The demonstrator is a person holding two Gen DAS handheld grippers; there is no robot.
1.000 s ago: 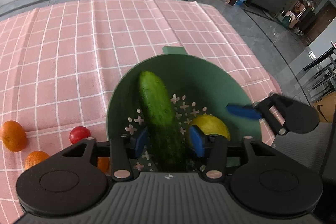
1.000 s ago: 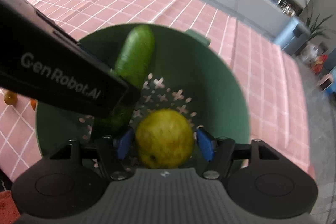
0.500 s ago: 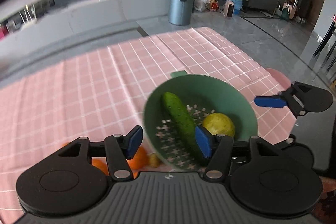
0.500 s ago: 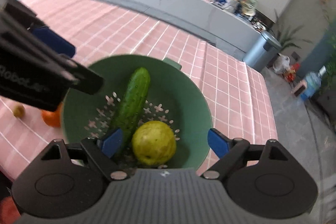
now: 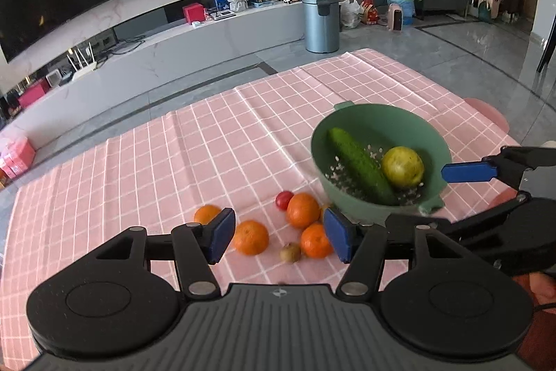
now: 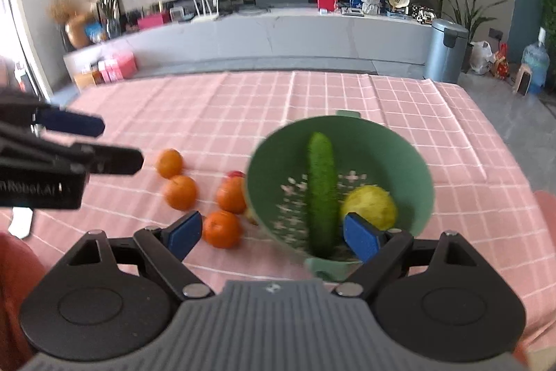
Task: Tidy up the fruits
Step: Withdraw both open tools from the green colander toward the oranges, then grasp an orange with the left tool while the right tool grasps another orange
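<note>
While both grippers (left (image 5: 278,235), right (image 6: 271,233)) gape empty, four oranges (image 5: 251,237) lie beside one colander (image 5: 382,117).

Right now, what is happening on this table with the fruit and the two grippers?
A person is sorting produce with two handheld grippers. The cucumber and a yellow-green fruit already lie in the green colander. The left gripper and the right gripper hold nothing; their jaws have just been opening. Four oranges, a cherry tomato and a small brownish fruit still lie on the pink checked cloth.
</note>
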